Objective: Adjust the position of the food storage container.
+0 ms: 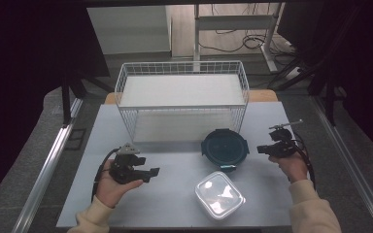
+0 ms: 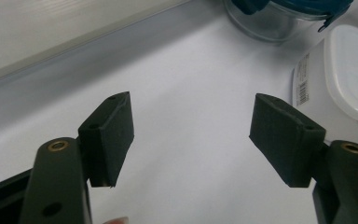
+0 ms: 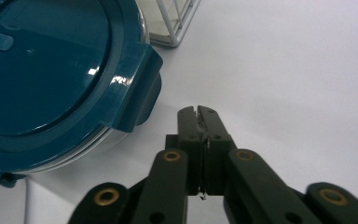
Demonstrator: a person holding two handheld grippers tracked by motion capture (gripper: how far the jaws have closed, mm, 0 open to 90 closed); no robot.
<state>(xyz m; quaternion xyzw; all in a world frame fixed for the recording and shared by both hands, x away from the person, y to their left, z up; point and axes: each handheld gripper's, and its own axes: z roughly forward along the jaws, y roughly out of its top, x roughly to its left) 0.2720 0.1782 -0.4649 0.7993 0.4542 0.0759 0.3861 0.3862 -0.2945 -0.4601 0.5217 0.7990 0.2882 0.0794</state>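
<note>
Judging by the layout, nothing's been started: the round teal-lidded glass container (image 1: 225,149) and square clear plastic tub (image 1: 219,194) sit untouched before the white wire basket (image 1: 182,104). The left gripper (image 1: 148,173) is held spread open, the right gripper (image 3: 199,122) pinched closed on nothing.

**Two grippers, two containers, one basket**

A white wire basket (image 1: 182,99) stands at the far middle of the grey table (image 1: 141,204). Just near of it, right of centre, sits a round container with a dark teal lid (image 1: 225,149). Nearer again lies a clear square lidded box (image 1: 219,194). The left gripper (image 1: 151,173) hovers left of both; the right gripper (image 1: 261,148) points at the round container.
</note>
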